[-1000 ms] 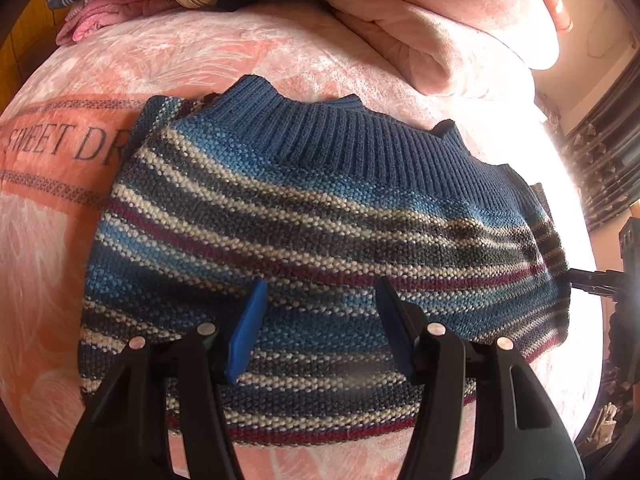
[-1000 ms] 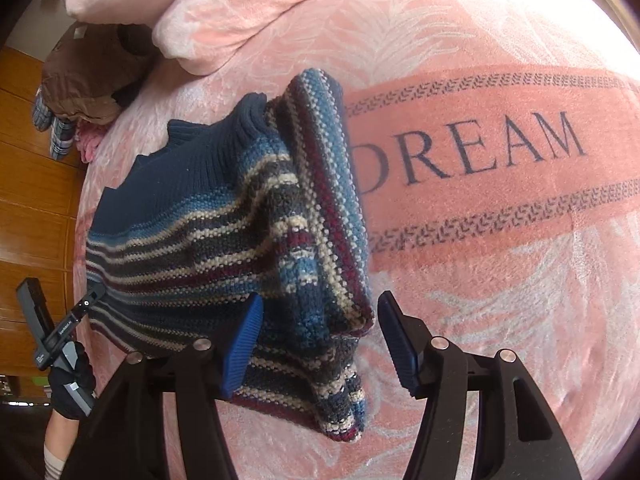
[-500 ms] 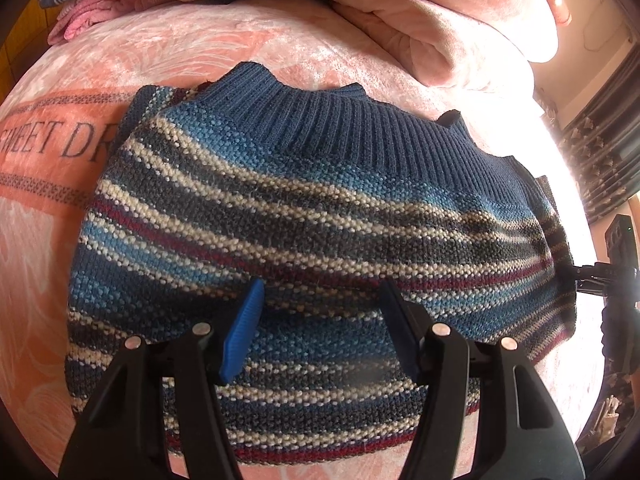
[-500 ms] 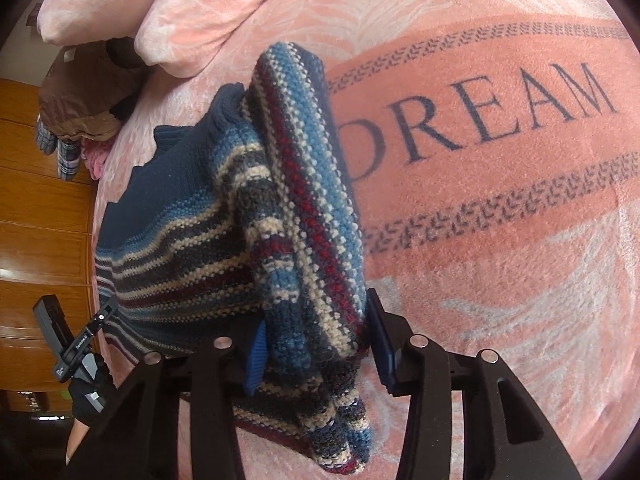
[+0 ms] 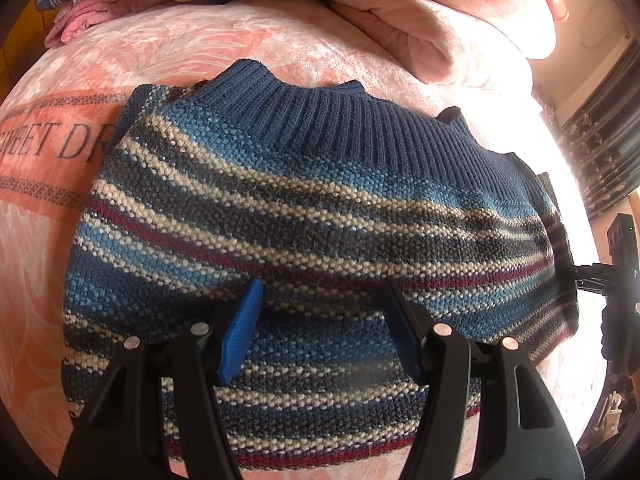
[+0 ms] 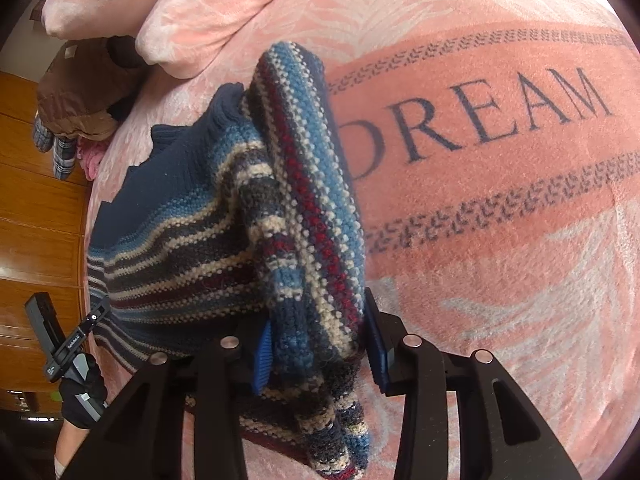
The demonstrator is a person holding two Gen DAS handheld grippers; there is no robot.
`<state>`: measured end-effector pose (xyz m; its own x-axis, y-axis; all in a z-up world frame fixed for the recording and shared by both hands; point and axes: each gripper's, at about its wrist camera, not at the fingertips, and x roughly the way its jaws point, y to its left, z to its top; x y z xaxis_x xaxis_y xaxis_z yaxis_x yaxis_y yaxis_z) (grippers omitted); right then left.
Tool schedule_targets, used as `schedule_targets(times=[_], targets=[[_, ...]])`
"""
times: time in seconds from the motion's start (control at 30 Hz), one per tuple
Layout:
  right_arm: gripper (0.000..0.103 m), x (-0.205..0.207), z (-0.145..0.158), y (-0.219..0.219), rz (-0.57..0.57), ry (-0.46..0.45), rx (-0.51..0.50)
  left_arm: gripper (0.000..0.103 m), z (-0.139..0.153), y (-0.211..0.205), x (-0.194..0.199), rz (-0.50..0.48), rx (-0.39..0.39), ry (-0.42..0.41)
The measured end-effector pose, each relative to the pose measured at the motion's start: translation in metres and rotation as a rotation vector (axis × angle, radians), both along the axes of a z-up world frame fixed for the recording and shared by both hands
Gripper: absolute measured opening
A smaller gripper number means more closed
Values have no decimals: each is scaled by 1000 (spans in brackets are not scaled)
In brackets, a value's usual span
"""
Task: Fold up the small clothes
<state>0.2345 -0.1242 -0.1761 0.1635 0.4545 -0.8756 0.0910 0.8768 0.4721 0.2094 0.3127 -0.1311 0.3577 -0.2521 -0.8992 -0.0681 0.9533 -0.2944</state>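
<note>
Our right gripper (image 6: 318, 356), black-armed with blue ribbed pads, is clamped on the folded-over sleeve (image 6: 316, 240) of a small knitted sweater striped in blue, cream, grey and dark red (image 5: 304, 240), the thick roll of knit filling the gap between the pads and hanging past them toward the camera. Our left gripper (image 5: 320, 320) hovers with its jaws spread wide above the lower middle of the sweater's body, gripping nothing. The sweater lies flat on a pink plush blanket (image 5: 192, 44) printed with dark lettering on an orange band (image 6: 500, 120), its ribbed dark blue collar (image 5: 340, 120) pointing away from the left camera. Beyond the collar sits a heap of pink bedding (image 5: 440, 12), and beside it a brown padded garment (image 6: 84, 92). Wooden panelling (image 6: 36, 208) shows past the bed's edge in the right wrist view.
</note>
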Motion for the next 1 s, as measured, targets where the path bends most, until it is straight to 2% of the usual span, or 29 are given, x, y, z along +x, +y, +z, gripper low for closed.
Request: schedule_targets(times=[0.07,0.13,0.23,0.37,0.5,0.6,0.73,0.83,1.0], targets=[[30,-3,5,-4,-25,8,60,61,3,2,2,21,-24,15],[28,-4,19,-3,-32,6,133,61,9,7,4,42,-65,22],[28,2,53,18,9,-43,177,61,18,11,5,55,-107,12],[28,14,94,71,116,-87,167,61,25,15,3,59,-132,9],[28,16,117,132,242,-108,124,61,27,18,0,57,-126,8],[28,14,118,172,318,-109,84,61,28,21,0,60,-127,10],[28,12,97,211,371,-75,9,61,30,23,0,66,-131,8],[29,10,78,225,369,-53,-16,61,34,25,0,63,-135,1],[37,7,62,233,349,-44,13,61,41,28,2,61,-151,-17]])
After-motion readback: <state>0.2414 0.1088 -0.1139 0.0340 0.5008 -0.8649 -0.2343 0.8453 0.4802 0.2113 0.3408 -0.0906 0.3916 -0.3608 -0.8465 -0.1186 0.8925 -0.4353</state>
